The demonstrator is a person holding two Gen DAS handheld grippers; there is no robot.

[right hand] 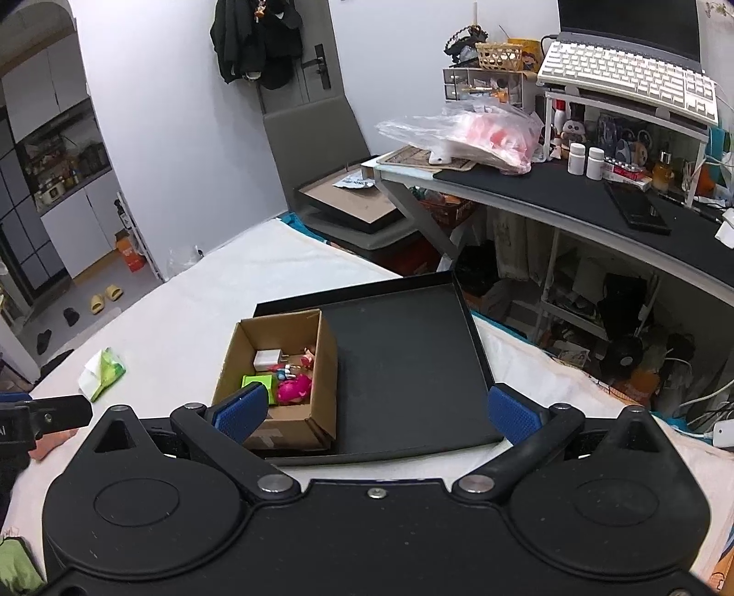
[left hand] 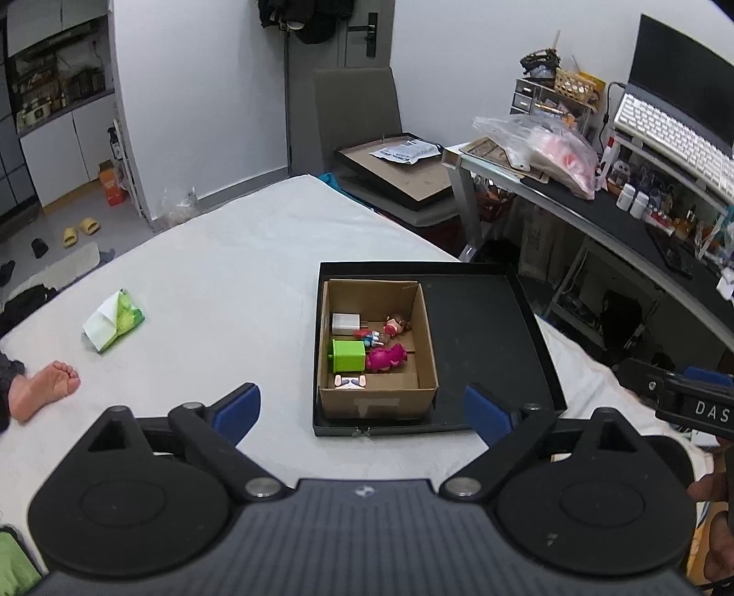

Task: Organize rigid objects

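This is a lived-in room of a home, a bedroom that doubles as a study: the near foreground is filled by a bed with a white sheet (left hand: 238, 256), and a person's bare foot (left hand: 43, 389) rests near its left edge. Beyond the bed's right edge runs a cluttered desk (right hand: 573, 201) with a white keyboard (right hand: 633, 78) on a riser, pill bottles (right hand: 585, 158) and a plastic bag (right hand: 463, 133). Beyond the far-left corner, yellow slippers (left hand: 80, 229) lie on the floor before kitchen-style shelves (left hand: 55, 87), and dark clothes (right hand: 257, 41) hang on the door.
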